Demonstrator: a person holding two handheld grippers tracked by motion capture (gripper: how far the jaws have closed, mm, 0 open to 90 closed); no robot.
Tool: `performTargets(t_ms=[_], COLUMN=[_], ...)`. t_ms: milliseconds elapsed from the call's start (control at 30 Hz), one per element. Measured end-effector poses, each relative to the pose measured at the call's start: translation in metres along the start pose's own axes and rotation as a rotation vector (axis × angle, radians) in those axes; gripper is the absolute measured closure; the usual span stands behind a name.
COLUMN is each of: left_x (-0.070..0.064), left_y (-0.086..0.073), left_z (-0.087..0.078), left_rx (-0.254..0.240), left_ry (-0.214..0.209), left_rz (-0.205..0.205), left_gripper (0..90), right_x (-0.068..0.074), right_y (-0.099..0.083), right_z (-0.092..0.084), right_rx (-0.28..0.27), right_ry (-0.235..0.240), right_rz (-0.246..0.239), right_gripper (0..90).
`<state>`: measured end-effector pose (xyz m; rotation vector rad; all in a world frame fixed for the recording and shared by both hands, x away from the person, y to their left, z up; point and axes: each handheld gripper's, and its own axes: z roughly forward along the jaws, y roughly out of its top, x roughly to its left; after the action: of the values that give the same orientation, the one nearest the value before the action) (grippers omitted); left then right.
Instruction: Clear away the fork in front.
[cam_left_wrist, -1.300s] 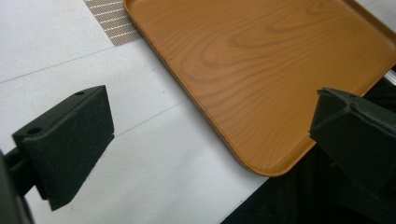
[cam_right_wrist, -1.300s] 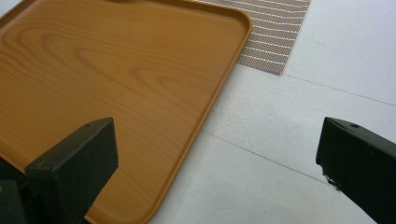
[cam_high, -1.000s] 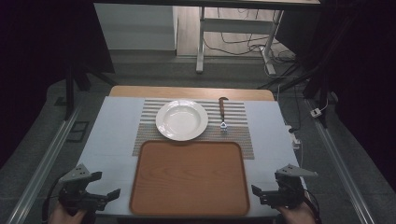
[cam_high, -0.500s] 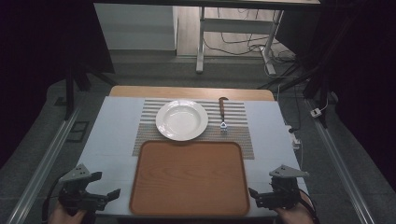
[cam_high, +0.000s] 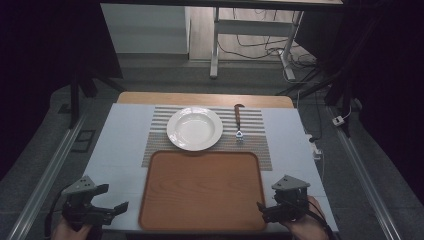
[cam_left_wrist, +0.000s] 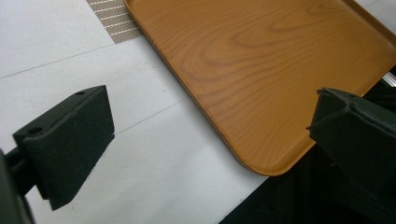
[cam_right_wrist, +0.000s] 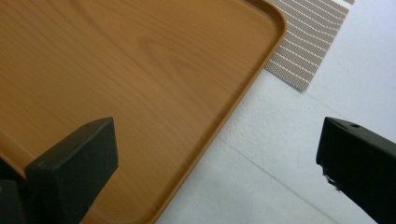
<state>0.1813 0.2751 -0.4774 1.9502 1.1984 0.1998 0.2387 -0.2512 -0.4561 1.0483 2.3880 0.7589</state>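
Observation:
An empty wooden tray (cam_high: 202, 190) lies at the table's near edge. Beyond it a white plate (cam_high: 195, 128) rests on a striped placemat (cam_high: 255, 145), with a brown-handled metal utensil (cam_high: 238, 121) to the plate's right. My left gripper (cam_high: 112, 198) hovers open off the tray's near left corner; in the left gripper view, that gripper (cam_left_wrist: 210, 126) has the tray corner (cam_left_wrist: 261, 158) between its spread jaws. My right gripper (cam_high: 265, 210) is open at the tray's near right corner. In the right gripper view, this gripper (cam_right_wrist: 215, 154) straddles the tray rim (cam_right_wrist: 233, 107).
The pale tabletop (cam_high: 120, 145) has bare strips on either side of the tray. Metal rails (cam_high: 45, 175) run along both sides of the table. Beyond the far edge are a desk frame (cam_high: 215, 45) and floor cables.
My right gripper has moved left, closing on the tray's near right corner. The left gripper has hardly moved. Both stay open.

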Motion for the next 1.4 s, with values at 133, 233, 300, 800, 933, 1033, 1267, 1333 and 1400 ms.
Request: performTargets(t_ms=[133,233,300,800,933,1033,1267,1333,1400], left_x=[0.000,0.001,0.001,0.002,0.002,0.002,0.003,0.003,0.003], left_y=[0.000,0.000,0.000,0.000,0.000,0.000,-0.001,-0.001,-0.001], left_z=[0.000,0.000,0.000,-0.001,-0.001,-0.001,-0.001,-0.001,-0.001], left_rx=[-0.001,-0.001,-0.002,-0.005,-0.005,-0.006,-0.008,-0.008,-0.008], left_ry=[-0.001,-0.003,-0.003,-0.009,-0.010,-0.010,-0.016,-0.016,-0.016], left_rz=[-0.003,-0.007,-0.007,-0.011,-0.014,-0.013,-0.017,-0.016,-0.016], left_gripper=[0.0,0.0,0.0,0.0,0.0,0.0,0.0,0.0,0.0], right_x=[0.006,0.011,0.015,0.035,0.039,0.043,0.047,0.048,0.048], right_y=[0.007,0.012,0.015,0.038,0.046,0.052,0.064,0.066,0.069], right_z=[0.006,0.012,0.015,0.041,0.047,0.052,0.070,0.075,0.079], right_rx=[0.025,0.035,0.043,0.123,0.140,0.146,0.189,0.195,0.199], right_ry=[-0.020,-0.043,-0.061,-0.136,-0.151,-0.171,-0.206,-0.229,-0.244], right_rz=[-0.065,-0.123,-0.163,-0.397,-0.464,-0.523,-0.657,-0.698,-0.732], right_gripper=[0.0,0.0,0.0,0.0,0.0,0.0,0.0,0.2,0.4])
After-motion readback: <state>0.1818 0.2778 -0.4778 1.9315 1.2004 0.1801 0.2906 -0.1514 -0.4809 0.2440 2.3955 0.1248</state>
